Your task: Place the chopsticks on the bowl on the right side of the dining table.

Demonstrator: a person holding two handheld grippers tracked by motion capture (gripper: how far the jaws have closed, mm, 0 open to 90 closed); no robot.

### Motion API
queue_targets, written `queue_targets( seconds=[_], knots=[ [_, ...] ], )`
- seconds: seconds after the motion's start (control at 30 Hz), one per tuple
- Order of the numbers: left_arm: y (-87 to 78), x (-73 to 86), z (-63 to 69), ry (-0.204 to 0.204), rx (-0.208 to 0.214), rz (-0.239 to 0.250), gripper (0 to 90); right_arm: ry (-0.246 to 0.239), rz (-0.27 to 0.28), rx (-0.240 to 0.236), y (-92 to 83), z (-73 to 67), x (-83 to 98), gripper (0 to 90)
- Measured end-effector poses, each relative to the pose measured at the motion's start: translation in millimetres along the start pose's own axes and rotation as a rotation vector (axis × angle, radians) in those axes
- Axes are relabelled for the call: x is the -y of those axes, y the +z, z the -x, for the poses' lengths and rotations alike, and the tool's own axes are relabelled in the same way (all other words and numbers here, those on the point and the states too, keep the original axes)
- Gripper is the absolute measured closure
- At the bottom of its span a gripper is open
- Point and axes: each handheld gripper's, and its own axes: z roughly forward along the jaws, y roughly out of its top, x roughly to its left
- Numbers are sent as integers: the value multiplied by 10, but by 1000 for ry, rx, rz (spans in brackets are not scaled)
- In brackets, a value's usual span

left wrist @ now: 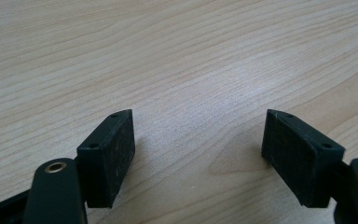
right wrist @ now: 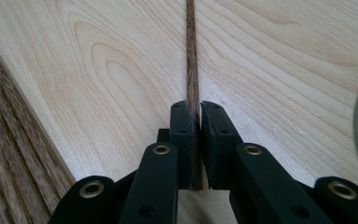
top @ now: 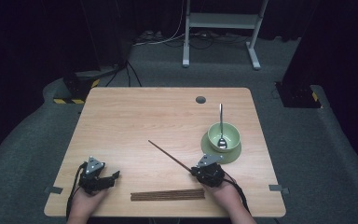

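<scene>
Pale wood table (top: 135,116), dark room beyond. Right gripper (top: 200,171) clamped on near end of single chopstick (top: 170,155); long axis runs ahead of jaws, far tip pointing up-left toward table centre. Chopstick bundle (top: 168,194) lies crosswise just behind and left of it. Left gripper (top: 113,177) gaping, holding nothing, well apart. Green bowl (top: 223,135) with spoon (top: 221,126) near, ahead-right of right gripper.

Spoon (top: 221,126) in bowl (top: 230,137) on plate (top: 208,148), right of chopstick (top: 168,154).
</scene>
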Motion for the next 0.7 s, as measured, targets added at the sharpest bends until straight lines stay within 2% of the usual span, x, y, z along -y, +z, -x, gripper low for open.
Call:
queue_targets(
  seconds=[0.17,0.27,0.33,0.43,0.53,0.6,0.7],
  knots=[
    [1,-2,0,2,-1,0,259,5,8,3,10,-11,1,806],
    [-3,-1,5,11,-6,1,265,45,18,-9,17,14,3,773],
    [-2,-1,4,7,-4,2,266,53,24,-16,18,25,9,769],
    [-3,-1,5,11,-5,1,267,32,22,-20,17,27,11,766],
    [-1,0,5,5,-4,2,267,-25,14,18,10,-35,11,791],
    [-4,0,6,10,-8,1,267,-62,10,25,8,-71,13,829],
    [-5,0,8,12,-9,1,270,-68,2,34,8,-87,-2,841]
  ],
)
